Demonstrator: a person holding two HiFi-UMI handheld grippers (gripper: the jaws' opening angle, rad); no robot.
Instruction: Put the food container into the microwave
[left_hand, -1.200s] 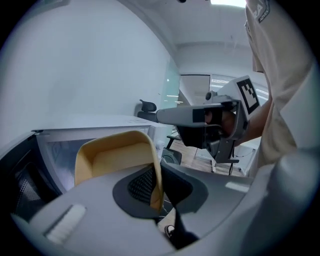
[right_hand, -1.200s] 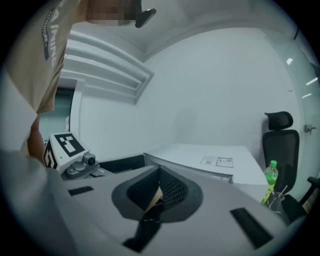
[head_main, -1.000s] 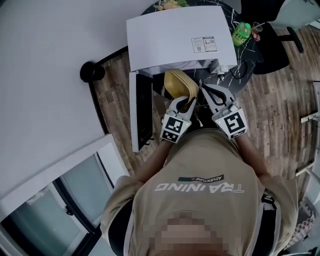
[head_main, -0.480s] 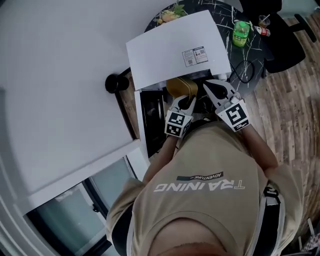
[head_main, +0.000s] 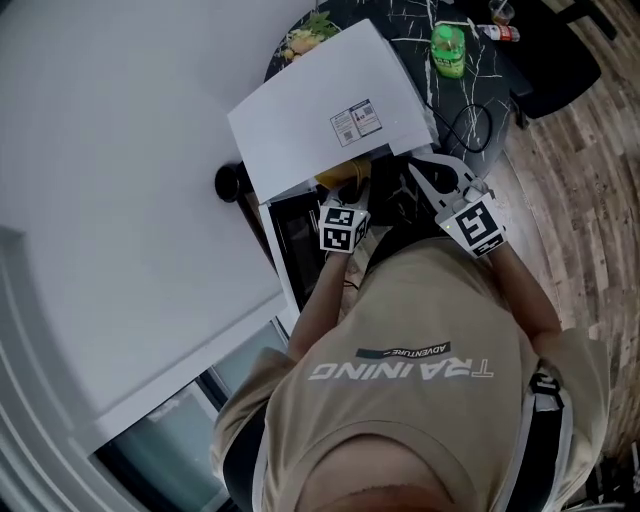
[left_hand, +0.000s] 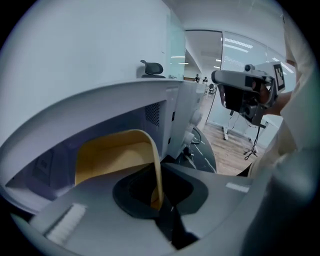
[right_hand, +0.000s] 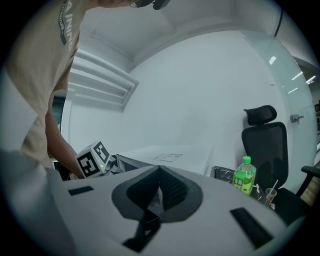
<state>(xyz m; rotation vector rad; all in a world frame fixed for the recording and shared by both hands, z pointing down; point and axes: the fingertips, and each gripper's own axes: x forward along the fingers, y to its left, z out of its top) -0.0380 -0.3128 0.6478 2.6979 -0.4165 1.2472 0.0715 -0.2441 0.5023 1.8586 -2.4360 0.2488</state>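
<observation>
1. Left tool (left_hand: 159, 199) is clenched on the thin rim of the yellow food container (left_hand: 112, 157), which reaches into the open cavity of the white microwave (head_main: 310, 110).
2. Right tool (right_hand: 160, 192) has its jaws pressed together with nothing between them. It hangs in front of the microwave, to the right of the opening.
3. Microwave door (head_main: 295, 245) stands swung open at the left of the opening.
4. Green bottle (head_main: 449, 50) stands on the dark counter (head_main: 415, 25), right of the microwave.
</observation>
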